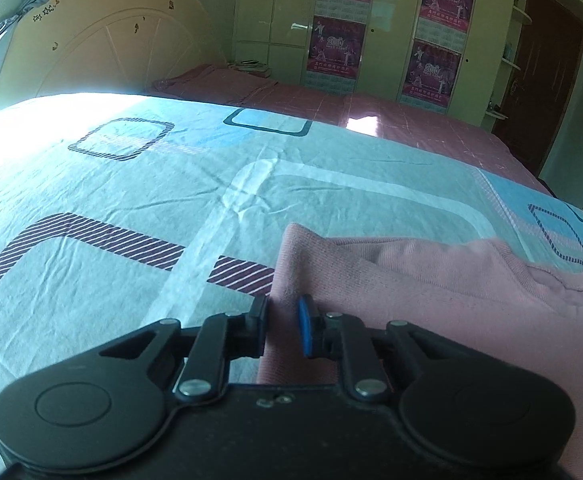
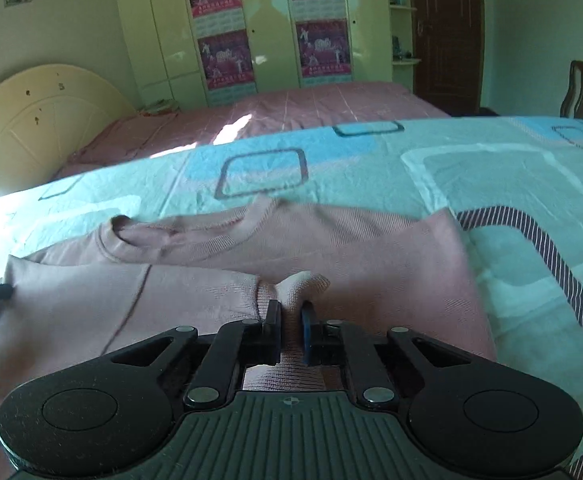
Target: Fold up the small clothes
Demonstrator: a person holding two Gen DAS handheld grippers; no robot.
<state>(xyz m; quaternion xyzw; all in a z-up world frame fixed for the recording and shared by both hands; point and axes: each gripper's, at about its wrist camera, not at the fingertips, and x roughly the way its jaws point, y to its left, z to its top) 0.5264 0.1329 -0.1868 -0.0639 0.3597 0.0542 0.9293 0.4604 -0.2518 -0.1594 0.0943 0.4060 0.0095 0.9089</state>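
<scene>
Where the two wrist views begin, nearest the lens, each gripper is clenched on fabric of the pink sweater (image 2: 331, 248): the left gripper (image 1: 284, 320) pinches the garment's left edge, and the right gripper (image 2: 290, 320) pinches a bunched, ribbed fold, possibly a cuff, though blur leaves this uncertain. Beyond the fingers the sweater lies spread on the turquoise patterned bedsheet (image 1: 131, 184), collar (image 2: 139, 236) toward the far side, one sleeve folded across the body. Farther back lie a pink checked bedcover (image 2: 311, 108) and a cream headboard (image 1: 103, 40). Farthest stands a pale wardrobe (image 2: 163, 20) bearing posters (image 2: 223, 56), beside a dark door (image 2: 445, 32).
</scene>
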